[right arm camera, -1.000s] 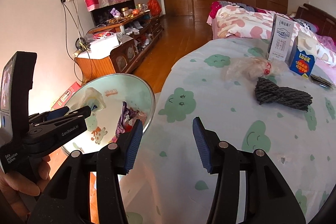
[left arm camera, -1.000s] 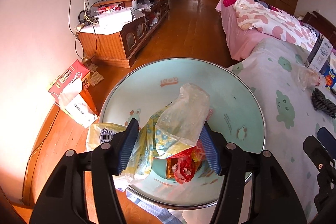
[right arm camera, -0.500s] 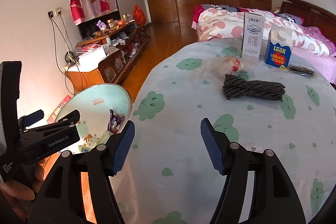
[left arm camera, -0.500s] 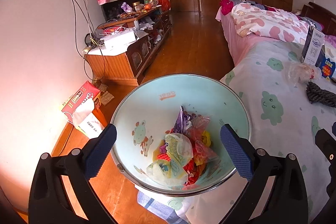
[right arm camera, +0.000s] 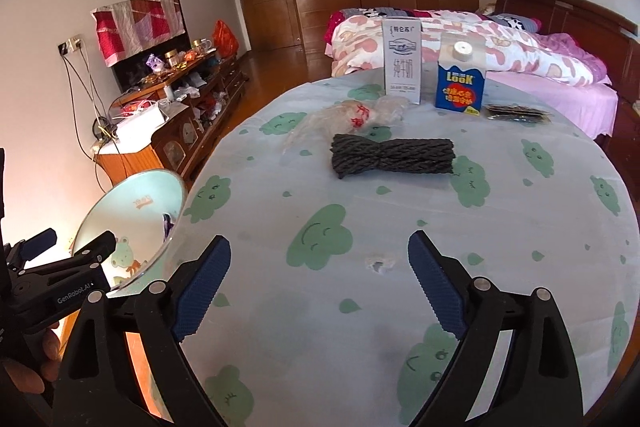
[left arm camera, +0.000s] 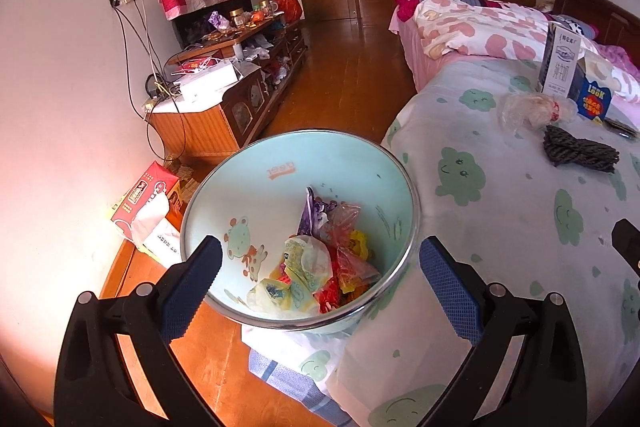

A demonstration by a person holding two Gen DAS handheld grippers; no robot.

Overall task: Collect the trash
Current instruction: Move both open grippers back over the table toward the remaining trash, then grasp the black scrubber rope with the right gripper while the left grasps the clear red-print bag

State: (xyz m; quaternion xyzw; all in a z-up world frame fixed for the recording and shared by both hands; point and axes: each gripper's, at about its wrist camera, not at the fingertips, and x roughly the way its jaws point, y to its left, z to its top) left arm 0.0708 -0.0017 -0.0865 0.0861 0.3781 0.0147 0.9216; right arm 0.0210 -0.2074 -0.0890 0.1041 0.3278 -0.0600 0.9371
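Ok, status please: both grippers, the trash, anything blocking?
Left gripper, right gripper open, empty, jaws just widened. Wrappers in bin. Clear bag on table, unobstructed.

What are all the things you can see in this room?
bin: one, pale green, on the floor beside the table
trash: a colourful heap, inside the bin
rope bundle: one, dark grey, mid table
plastic bag: one, clear, behind the rope
milk carton: one, white, far side of the table
blue carton: one, right of the white one
tissue box: one, red, on the floor
left gripper: open, empty, over the bin
right gripper: open, empty, over the table
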